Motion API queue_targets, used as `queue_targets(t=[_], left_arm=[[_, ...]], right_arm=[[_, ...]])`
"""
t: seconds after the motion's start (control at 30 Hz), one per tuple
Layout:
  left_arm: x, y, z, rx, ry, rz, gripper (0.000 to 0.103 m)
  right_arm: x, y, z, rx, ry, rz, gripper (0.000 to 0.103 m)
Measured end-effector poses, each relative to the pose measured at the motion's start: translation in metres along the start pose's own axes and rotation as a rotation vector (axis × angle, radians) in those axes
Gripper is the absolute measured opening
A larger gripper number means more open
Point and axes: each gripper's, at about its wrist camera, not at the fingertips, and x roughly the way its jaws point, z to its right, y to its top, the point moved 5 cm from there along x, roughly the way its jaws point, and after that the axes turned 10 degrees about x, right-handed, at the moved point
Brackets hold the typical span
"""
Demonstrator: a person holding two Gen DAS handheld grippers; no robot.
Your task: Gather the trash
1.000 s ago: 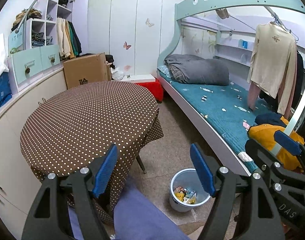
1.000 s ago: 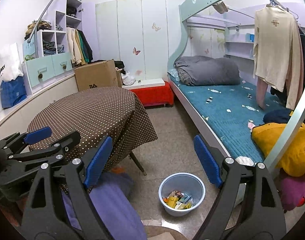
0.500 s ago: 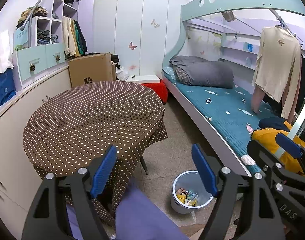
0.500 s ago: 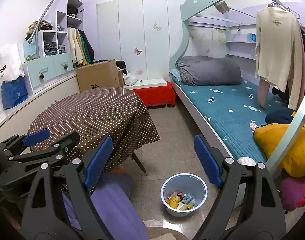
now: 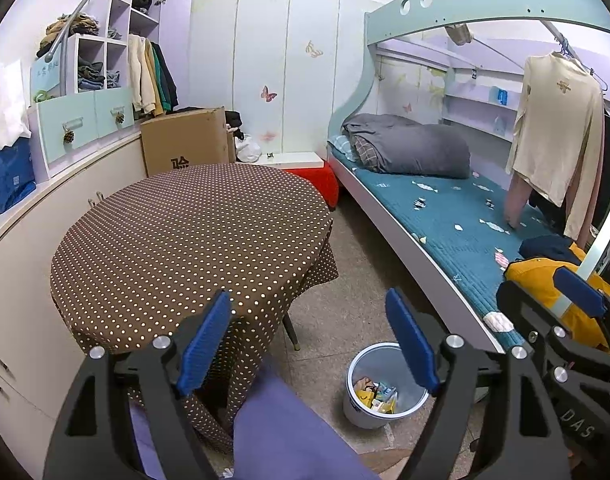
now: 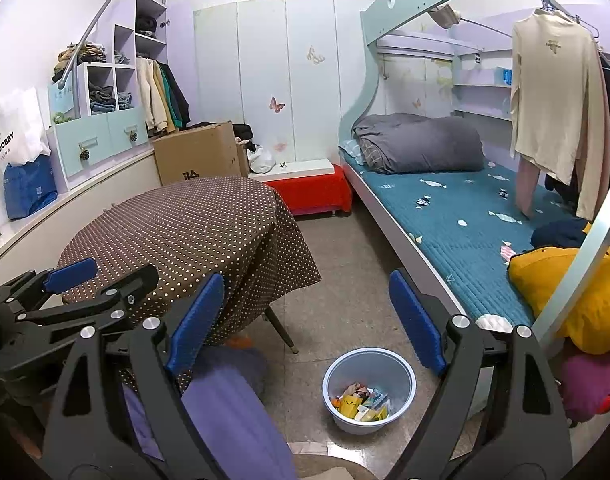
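bedroom floor (image 6: 345,288) lies between bunk bed (image 6: 457,216) and polka-dot table (image 5: 185,232); white bin (image 6: 369,388) of trash (image 6: 361,402) stands on it near the bed; left gripper (image 5: 309,344) and right gripper (image 6: 305,320) both gape, holding nothing

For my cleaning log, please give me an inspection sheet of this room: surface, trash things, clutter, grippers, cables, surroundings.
Surface: table with dotted brown cloth; nothing on it.
Job's things: trash bin on the floor beside the bed, holding wrappers.
Clutter: small pale scraps on the bed; yellow garment at its near end.
Grippers: left gripper and right gripper open, empty.
Cables: nothing seen.
Surroundings: cardboard box, shelves with clothes, hanging cream shirt.
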Motion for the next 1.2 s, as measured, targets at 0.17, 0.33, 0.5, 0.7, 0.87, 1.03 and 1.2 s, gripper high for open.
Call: queue_targets(t=[0.17,0.33,0.5,0.7,0.87,1.03,1.2], left_arm=[[-0.0011,-0.0002,-0.0025,0.0,-0.001,0.002,0.078],[-0.0011,-0.0008,-0.0051,-0.008,-0.004,-0.002,0.08],[-0.0006,0.0,-0.0069,-0.005,0.0,-0.006,0.08],[-0.0004,-0.0001,-0.0063,-0.005,0.003,-0.01,0.08],[0.0007,0.0009,-0.0079,-0.005,0.003,-0.011,0.08],[0.001,0.0013,-0.0073,-0.005,0.005,-0.012,0.08],[0.0014,0.0015,-0.0077,-0.005,0.005,-0.011,0.081]], right_arm=[[0.0,0.0002,-0.0002,0.0,0.0,0.0,0.084],[0.0001,-0.0001,0.0002,0.001,0.0,0.0,0.084],[0.0,-0.0006,-0.0009,0.003,0.001,-0.003,0.084],[0.0,-0.0007,-0.0037,0.002,0.0,0.0,0.084],[-0.0001,-0.0007,-0.003,0.002,0.0,-0.001,0.084],[-0.0001,-0.0007,-0.0036,0.003,0.0,-0.001,0.084],[0.0001,-0.0006,-0.004,0.002,0.001,0.0,0.084]])
